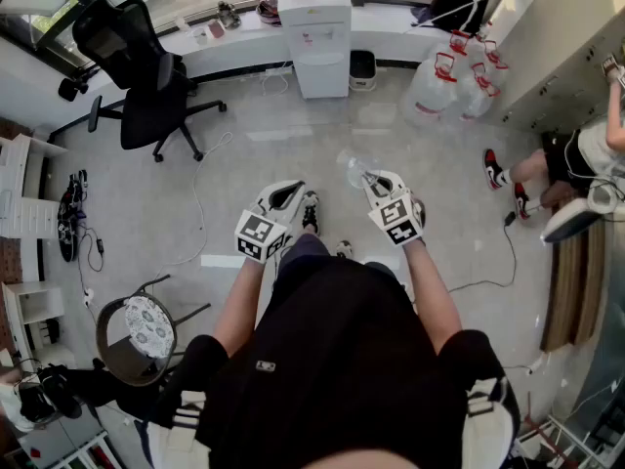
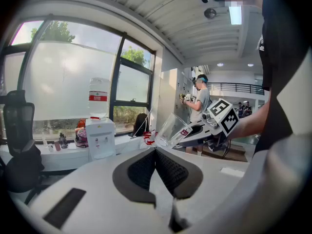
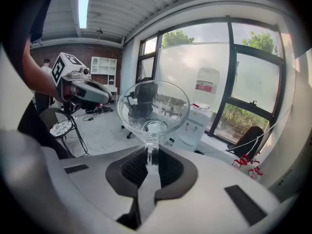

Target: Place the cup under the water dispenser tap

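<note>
A clear plastic cup (image 3: pixel 155 108) is pinched by its wall between the jaws of my right gripper (image 3: pixel 152 152), mouth turned toward the camera. In the head view the cup (image 1: pixel 354 167) juts out ahead of the right gripper (image 1: pixel 372 178), held above the floor in mid-room. My left gripper (image 1: pixel 289 191) hovers beside it to the left, and its jaws (image 2: pixel 155 151) are shut with nothing between them. The white water dispenser (image 1: pixel 315 32) with a bottle on top stands far ahead against the window wall, also seen as the dispenser (image 3: pixel 197 123) and the dispenser (image 2: pixel 100 133).
A black office chair (image 1: pixel 146 76) stands at the far left. Several large water bottles (image 1: pixel 451 84) sit to the dispenser's right. A round stool (image 1: pixel 137 332) is near left, cables (image 1: pixel 200 213) trail on the floor, and a seated person's legs (image 1: pixel 522 174) are at the right.
</note>
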A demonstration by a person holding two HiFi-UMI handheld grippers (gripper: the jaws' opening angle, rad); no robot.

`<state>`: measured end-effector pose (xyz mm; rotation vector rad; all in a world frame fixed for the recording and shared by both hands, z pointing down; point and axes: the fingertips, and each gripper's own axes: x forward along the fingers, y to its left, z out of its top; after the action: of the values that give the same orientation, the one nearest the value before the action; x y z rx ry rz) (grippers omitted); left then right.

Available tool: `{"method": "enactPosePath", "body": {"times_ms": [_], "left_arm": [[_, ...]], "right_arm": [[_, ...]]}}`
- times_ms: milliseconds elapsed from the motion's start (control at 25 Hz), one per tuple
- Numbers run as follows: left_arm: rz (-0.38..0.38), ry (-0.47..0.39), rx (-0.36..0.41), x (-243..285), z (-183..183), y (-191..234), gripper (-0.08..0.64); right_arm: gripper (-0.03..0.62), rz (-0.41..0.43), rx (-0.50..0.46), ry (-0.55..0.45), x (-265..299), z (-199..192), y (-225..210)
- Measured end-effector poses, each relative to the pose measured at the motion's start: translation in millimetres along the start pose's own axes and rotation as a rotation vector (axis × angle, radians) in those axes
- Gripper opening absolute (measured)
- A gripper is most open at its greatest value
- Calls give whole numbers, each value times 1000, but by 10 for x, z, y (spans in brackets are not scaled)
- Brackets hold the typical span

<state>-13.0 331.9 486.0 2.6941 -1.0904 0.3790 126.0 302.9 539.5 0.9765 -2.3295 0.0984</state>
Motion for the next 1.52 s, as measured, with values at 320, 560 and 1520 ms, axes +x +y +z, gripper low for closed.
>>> {"method": "enactPosePath", "body": {"times_ms": [320, 560, 1520], "left_arm": [[6, 4, -3, -47, -42, 54, 0], [14, 7, -12, -67, -73, 113, 0], [8, 11, -27, 124, -92, 309, 0]], "right_arm": [[11, 6, -2, -1, 52, 33, 42], [11, 6, -1, 4, 101, 32, 59], [11, 14, 13, 19, 271, 32, -99]]}}
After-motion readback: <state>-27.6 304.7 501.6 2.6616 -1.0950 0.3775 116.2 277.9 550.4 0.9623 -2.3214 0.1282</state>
